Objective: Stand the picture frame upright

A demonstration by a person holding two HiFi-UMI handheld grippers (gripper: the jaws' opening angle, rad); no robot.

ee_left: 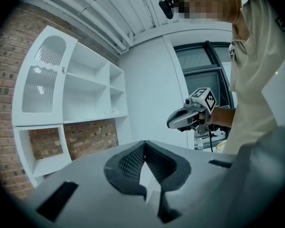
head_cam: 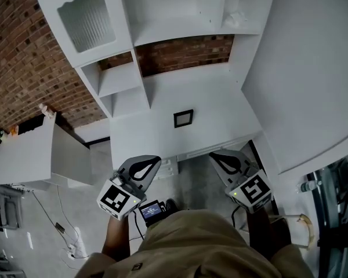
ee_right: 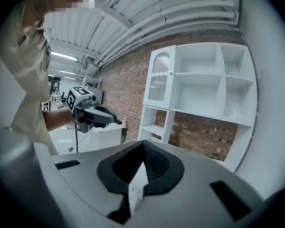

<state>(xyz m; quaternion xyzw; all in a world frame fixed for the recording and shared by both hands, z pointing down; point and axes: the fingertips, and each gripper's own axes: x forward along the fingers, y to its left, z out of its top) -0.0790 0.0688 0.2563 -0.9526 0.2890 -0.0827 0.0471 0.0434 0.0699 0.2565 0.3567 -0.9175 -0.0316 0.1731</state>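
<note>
A small black picture frame [head_cam: 182, 119] lies flat on the white desk top [head_cam: 220, 106] of the shelf unit, seen in the head view only. Both grippers hang short of the desk's front edge, well away from the frame. My left gripper [head_cam: 156, 158] is shut with nothing in it, its jaws meeting in a line [ee_left: 143, 147]. My right gripper [head_cam: 212, 155] is also shut and empty [ee_right: 142, 145]. Each gripper view looks up at the shelves and shows the other gripper, the right gripper [ee_left: 187, 117] and the left gripper [ee_right: 93, 114], held level beside it.
A white shelf unit [head_cam: 162, 16] with open compartments stands against a brick wall [head_cam: 23, 57]. To the left is a low white cabinet [head_cam: 29, 155]. Cables [head_cam: 58, 225] lie on the floor. A white wall [head_cam: 313, 68] runs along the right.
</note>
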